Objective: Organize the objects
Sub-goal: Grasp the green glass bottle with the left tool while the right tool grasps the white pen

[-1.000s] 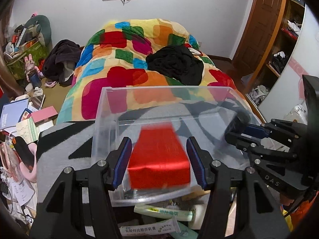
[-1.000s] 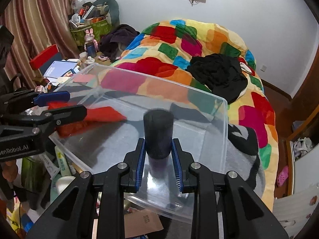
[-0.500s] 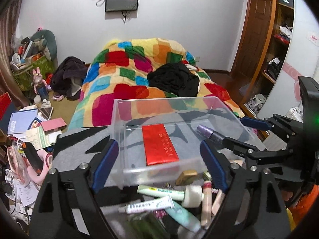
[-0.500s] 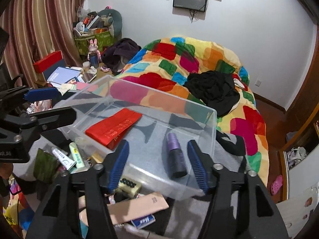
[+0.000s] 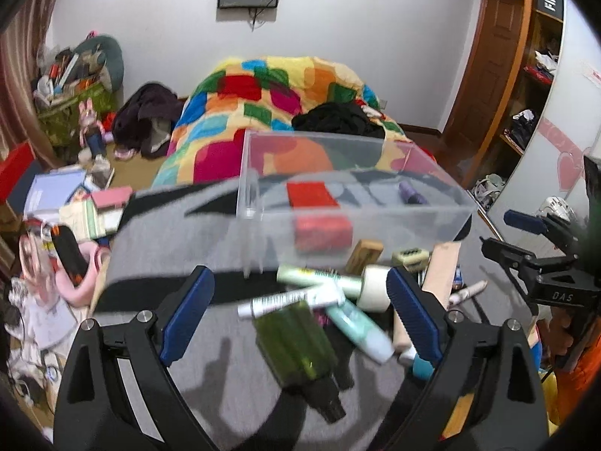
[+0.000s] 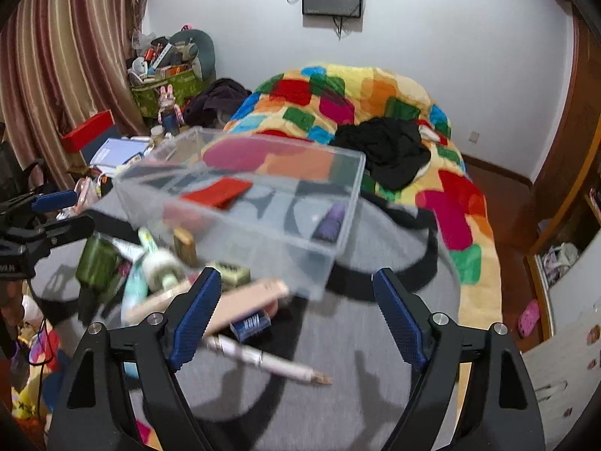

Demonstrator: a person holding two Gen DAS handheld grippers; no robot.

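A clear plastic bin (image 5: 360, 225) (image 6: 285, 248) stands on the grey cloth. A red box (image 5: 311, 194) (image 6: 219, 192) and a purple bottle (image 5: 412, 193) (image 6: 330, 222) lie inside it. In front of it is a pile: a green bottle (image 5: 296, 342) (image 6: 95, 259), white tubes (image 5: 319, 278), a beige box (image 6: 240, 302), a pink pen (image 6: 263, 357). My left gripper (image 5: 298, 314) is open and empty above the pile. My right gripper (image 6: 296, 317) is open and empty at the bin's near corner.
The bed with a colourful quilt (image 5: 278, 97) and black clothes (image 6: 387, 150) lies behind the bin. Books, a red box (image 6: 88, 135) and clutter fill the left floor. A wooden wardrobe (image 5: 496, 56) stands at the right.
Both grippers let go of the red box and the purple bottle in the bin, opened wide and pulled back toward me, away from the bin.
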